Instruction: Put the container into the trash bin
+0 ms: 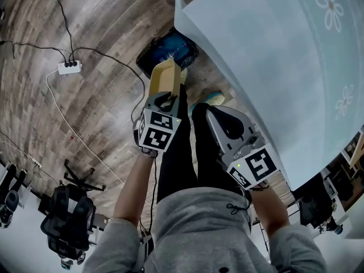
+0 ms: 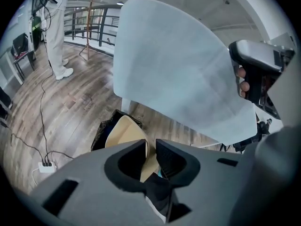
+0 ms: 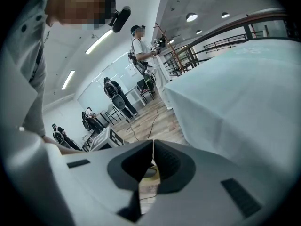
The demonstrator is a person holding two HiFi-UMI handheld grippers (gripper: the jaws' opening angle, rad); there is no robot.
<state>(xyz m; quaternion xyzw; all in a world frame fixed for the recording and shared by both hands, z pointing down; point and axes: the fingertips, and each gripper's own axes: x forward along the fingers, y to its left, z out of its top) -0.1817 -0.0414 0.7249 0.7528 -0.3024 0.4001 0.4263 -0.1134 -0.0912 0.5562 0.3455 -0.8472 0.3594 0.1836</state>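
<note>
Smooth, tan, boat-shaped container [image 2: 123, 132] sits between the loosened left tongs [image 2: 150, 142] above the black-lined trash bin [image 1: 168, 50]; right tongs [image 3: 153, 142] are clenched, empty.

In the head view the trash bin [image 1: 169, 47] shows only in part. The container [image 1: 164, 75] covers its near rim, and its right side runs under the table [image 1: 256, 56] edge. In the left gripper view the container's lower end disappears behind the left tool [image 2: 150, 147]. The table is cut off by the frame. The people [image 3: 59, 134] far off in the right gripper view are too small to make out.
</note>
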